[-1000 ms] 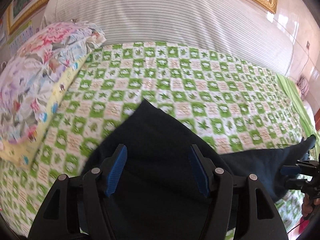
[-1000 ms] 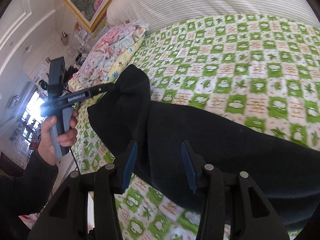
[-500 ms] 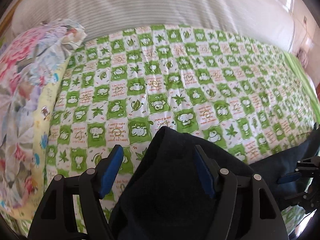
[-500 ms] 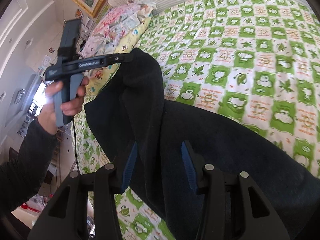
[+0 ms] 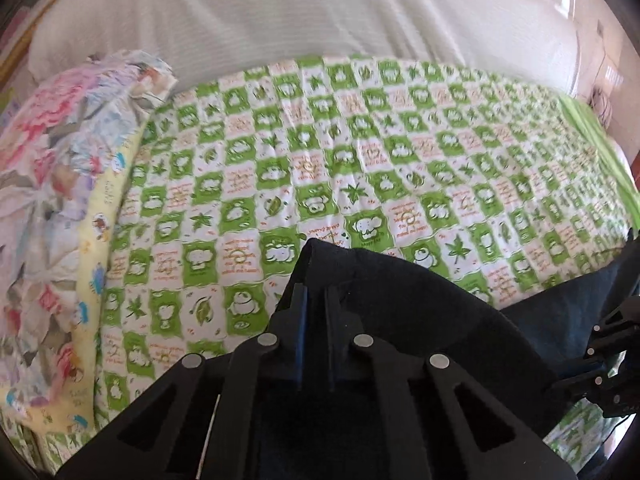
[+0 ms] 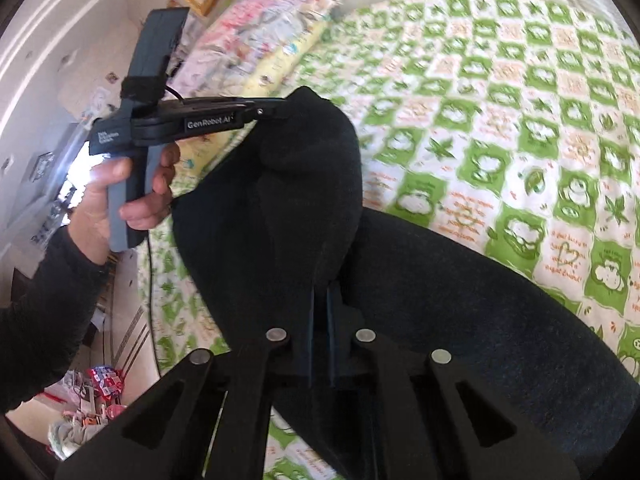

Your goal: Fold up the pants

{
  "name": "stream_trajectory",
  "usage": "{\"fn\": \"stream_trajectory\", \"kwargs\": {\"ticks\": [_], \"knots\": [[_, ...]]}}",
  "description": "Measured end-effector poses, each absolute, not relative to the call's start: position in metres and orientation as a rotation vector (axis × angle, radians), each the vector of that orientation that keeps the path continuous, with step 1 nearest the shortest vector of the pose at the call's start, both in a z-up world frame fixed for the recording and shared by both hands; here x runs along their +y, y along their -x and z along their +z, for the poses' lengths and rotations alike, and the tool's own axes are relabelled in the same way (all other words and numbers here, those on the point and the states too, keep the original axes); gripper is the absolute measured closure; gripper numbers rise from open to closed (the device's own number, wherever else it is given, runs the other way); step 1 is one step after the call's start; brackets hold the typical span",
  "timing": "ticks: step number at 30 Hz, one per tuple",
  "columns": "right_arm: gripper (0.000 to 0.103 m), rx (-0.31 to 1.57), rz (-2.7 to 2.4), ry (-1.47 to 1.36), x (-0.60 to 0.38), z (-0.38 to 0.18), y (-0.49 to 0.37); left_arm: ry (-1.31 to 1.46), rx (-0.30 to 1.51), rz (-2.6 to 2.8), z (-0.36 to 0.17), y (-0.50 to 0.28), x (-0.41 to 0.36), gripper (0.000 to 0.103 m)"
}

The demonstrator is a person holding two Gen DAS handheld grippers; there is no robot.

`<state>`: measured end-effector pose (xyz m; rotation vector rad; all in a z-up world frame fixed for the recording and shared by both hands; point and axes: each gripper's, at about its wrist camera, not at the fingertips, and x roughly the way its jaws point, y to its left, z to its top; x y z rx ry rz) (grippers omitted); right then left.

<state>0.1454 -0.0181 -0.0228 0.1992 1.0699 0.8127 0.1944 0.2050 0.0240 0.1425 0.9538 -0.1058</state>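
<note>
Dark navy pants (image 5: 404, 304) lie on the green checked bedspread (image 5: 360, 168). My left gripper (image 5: 314, 298) is shut on a raised corner of the pants. In the right wrist view the pants (image 6: 460, 312) spread to the right, and one end is lifted into a hump (image 6: 288, 184). My right gripper (image 6: 322, 300) is shut on the pants fabric just below that hump. The left gripper (image 6: 276, 110) shows there from the side, pinching the top of the hump, with a hand on its handle.
A floral pillow (image 5: 52, 184) lies at the left end of the bed. A white striped headboard cushion (image 5: 320, 12) runs along the far side. The right gripper's body (image 5: 612, 360) shows at the right edge. Clutter on the floor (image 6: 96, 396) lies beside the bed.
Both grippers have gone from open to shut on the pants. The left one has pinched the raised corner, and the pants end has lifted higher.
</note>
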Motion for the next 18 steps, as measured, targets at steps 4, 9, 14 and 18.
{"fn": "stream_trajectory", "kwargs": {"ticks": [4, 9, 14, 18], "knots": [[0.097, 1.035, 0.849, -0.16, -0.009, -0.009, -0.131, -0.092, 0.899, -0.095, 0.041, -0.165, 0.215, 0.098], [0.097, 1.009, 0.898, -0.092, 0.002, -0.002, -0.108, -0.002, 0.843, -0.061, 0.049, -0.118, 0.237, 0.099], [0.097, 1.016, 0.926, -0.069, 0.01, -0.007, -0.093, 0.089, 0.814, -0.014, 0.041, -0.075, 0.256, 0.099], [0.097, 1.036, 0.937, -0.032, 0.022, -0.015, -0.086, 0.15, 0.834, 0.015, 0.021, -0.053, 0.272, 0.099]]}}
